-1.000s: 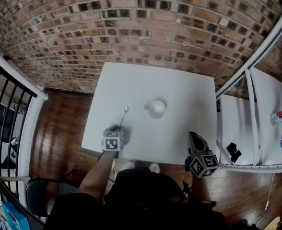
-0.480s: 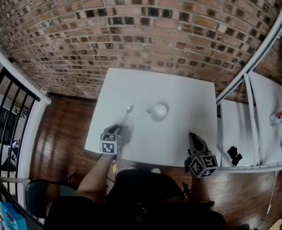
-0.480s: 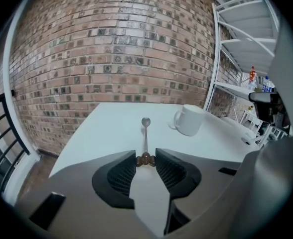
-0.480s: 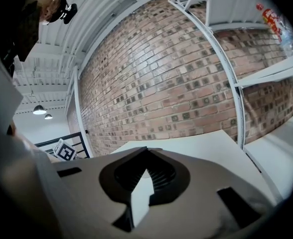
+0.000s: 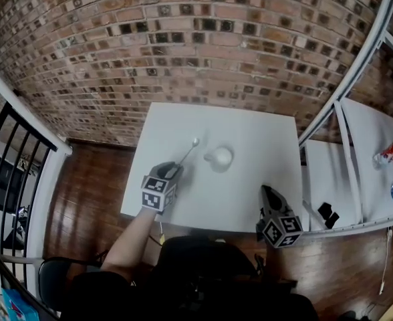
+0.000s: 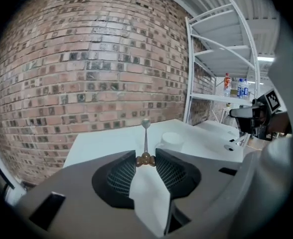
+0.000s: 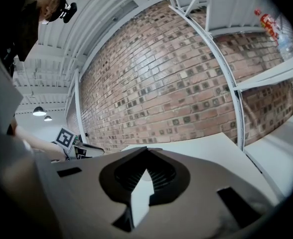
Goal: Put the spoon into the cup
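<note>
A metal spoon [image 5: 187, 153] with a gold end on its handle is held off the white table [image 5: 250, 192], its bowl pointing away toward the brick wall. My left gripper [image 5: 173, 173] is shut on that handle end. In the left gripper view the spoon [image 6: 145, 133] sticks straight out from the left gripper [image 6: 146, 156]. The white cup [image 5: 220, 157] stands upright just right of the spoon's bowl, and in the left gripper view the cup [image 6: 172, 139] sits a little right of the spoon. My right gripper [image 5: 268, 194] hovers at the table's near right edge, its jaw tips together with nothing between them [image 7: 146, 151].
A brick wall [image 5: 183, 52] runs behind the table. A white shelf rack [image 5: 347, 146] stands to the right with bottles [image 5: 390, 154] and a small black object [image 5: 326, 212]. A black railing [image 5: 9, 152] is at the left, over wooden floor [image 5: 89, 179].
My left gripper has lifted the spoon off the table and carried it farther away and to the right, closer to the cup. The right gripper has stayed put.
</note>
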